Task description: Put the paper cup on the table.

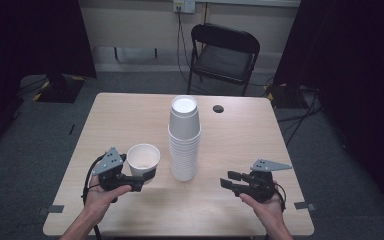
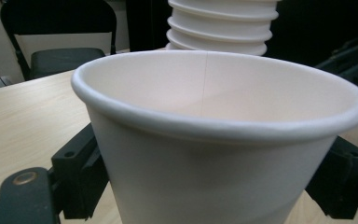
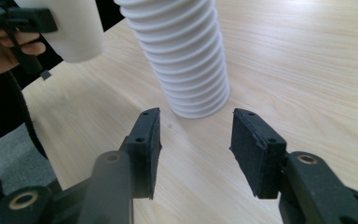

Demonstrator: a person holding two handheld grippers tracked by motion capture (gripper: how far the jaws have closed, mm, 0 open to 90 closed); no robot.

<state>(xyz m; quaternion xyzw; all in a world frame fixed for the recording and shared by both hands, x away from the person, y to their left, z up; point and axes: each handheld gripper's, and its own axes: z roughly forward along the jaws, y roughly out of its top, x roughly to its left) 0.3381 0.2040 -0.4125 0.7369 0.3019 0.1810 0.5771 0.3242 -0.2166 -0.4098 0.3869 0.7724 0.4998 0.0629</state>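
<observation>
1. Left gripper (image 1: 142, 181) is what I read first — it sits at the near left of the table (image 1: 130, 115), and its jaws are clamped on the single white paper cup (image 1: 143, 161), one on either side of the cup's lower wall.
2. From the left gripper view, I see the cup (image 2: 214, 154) upright with its mouth open, its rolled rim close to the lens and a black jaw pressing each flank.
3. That cup stands just left of the tall stack of cups (image 1: 184, 140), near it but apart; whether its base rests on the table or hangs just above it, I cannot tell.
4. Right gripper (image 1: 228, 180) is at the near right, held in the person's right hand (image 1: 262, 205), pointing toward the stack with its jaws apart and nothing between them.
5. In the right gripper view, I see its two black pads (image 3: 149, 149) spread over bare wood, with the ribbed foot of the stack (image 3: 186, 60) ahead of them — near, not touching.
6. Farther off in that same view the held cup (image 3: 67, 28) shows at the upper left, with the left gripper's jaw across it.
7. The stack stands inverted near the table's middle, bases up.
8. Behind the table stands a black folding chair (image 1: 225, 55).
</observation>
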